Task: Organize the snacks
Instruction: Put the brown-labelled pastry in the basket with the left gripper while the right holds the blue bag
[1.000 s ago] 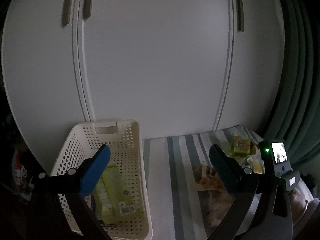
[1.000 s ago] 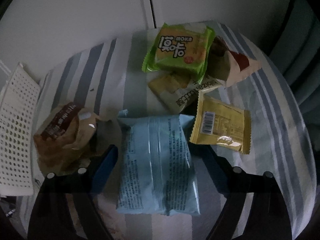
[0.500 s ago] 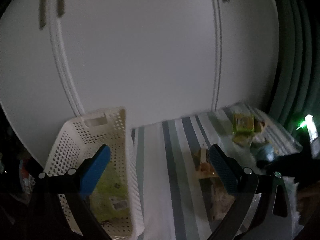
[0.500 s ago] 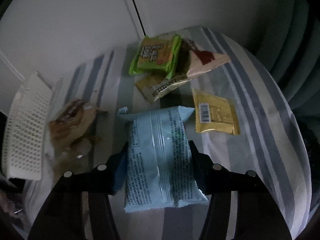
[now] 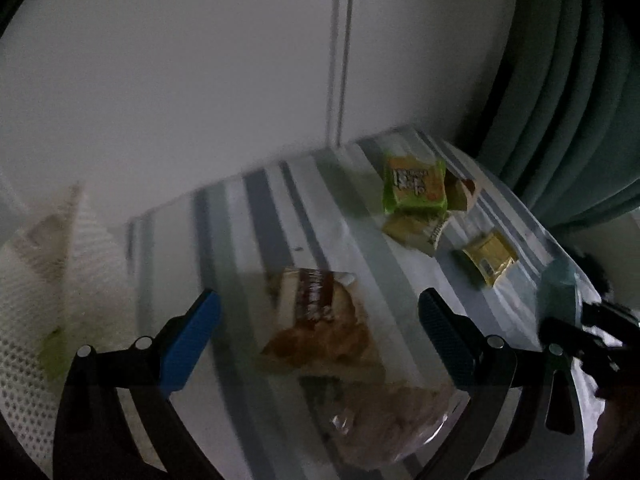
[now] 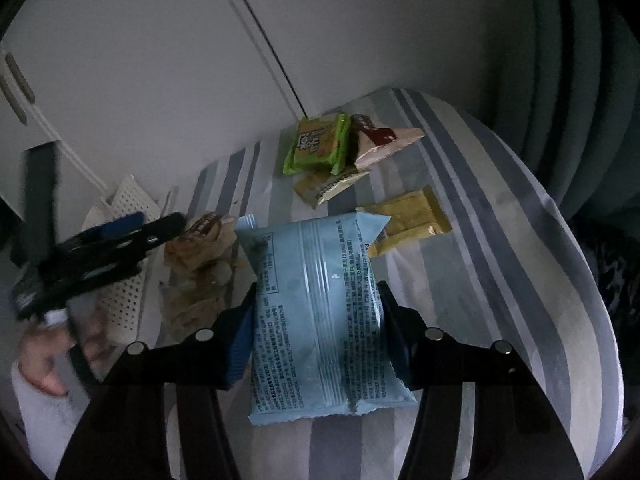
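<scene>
Our right tongs (image 6: 316, 334) clamp the light blue snack packet (image 6: 320, 312) between both pads, lifted off the striped cloth (image 6: 500, 248). Beyond its far edge: yellow packet (image 6: 408, 220), green packet (image 6: 318, 144). Our left tongs (image 5: 320, 332) gape wide, empty, above the brown pastry bag (image 5: 320, 320). White perforated basket (image 5: 44, 280) sits left of them; frame blurred there.
</scene>
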{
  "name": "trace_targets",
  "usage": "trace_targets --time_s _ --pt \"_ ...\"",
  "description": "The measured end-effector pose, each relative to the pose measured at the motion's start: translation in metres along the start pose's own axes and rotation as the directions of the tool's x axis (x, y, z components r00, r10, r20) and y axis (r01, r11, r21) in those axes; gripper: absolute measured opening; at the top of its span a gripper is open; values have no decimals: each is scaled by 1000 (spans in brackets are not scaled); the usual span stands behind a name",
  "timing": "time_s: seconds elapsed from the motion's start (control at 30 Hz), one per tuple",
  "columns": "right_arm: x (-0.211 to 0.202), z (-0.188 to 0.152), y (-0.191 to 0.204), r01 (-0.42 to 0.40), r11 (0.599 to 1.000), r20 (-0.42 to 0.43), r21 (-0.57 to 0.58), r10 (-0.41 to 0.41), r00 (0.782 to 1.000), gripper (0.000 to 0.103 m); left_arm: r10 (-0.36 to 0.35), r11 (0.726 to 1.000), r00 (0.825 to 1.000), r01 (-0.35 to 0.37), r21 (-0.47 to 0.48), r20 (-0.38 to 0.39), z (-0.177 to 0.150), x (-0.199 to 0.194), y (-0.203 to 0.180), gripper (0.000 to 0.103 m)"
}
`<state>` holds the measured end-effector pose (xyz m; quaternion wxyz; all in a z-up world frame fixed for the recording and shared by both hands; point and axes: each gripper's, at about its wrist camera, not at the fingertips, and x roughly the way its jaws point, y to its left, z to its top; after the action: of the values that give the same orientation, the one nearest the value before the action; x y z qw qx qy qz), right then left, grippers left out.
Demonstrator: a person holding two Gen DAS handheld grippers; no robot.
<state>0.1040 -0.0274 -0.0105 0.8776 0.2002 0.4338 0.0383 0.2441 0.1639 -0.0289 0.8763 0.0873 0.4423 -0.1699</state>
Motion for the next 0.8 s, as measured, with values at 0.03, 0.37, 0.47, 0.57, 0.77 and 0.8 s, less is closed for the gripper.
trace_targets --time_s 0.03,0.37,0.47,0.57,0.77,0.8 --pt "-2 -2 -4 -12 1000 5 14 12 1000 56 -3 1000 1000 3 -5 -23 2 7 1 100" --pt "-7 -2 -22 -47 996 27 70 45 999 56 69 997 982 -60 56 -174 9 62 -3 100" --pt "-6 -3 -22 -56 996 28 76 54 998 56 109 992 978 -95 85 -180 10 69 -8 100" --pt "-6 -3 -23 -59 995 27 78 57 998 56 132 989 973 -117 90 -191 10 77 -10 94" --pt "-7 -2 -23 -58 995 29 82 56 998 56 64 998 980 -58 38 -188 10 81 -5 67" --pt "-8 -2 -23 -58 995 30 81 55 998 56 59 998 981 -54 33 -183 9 79 -5 66"
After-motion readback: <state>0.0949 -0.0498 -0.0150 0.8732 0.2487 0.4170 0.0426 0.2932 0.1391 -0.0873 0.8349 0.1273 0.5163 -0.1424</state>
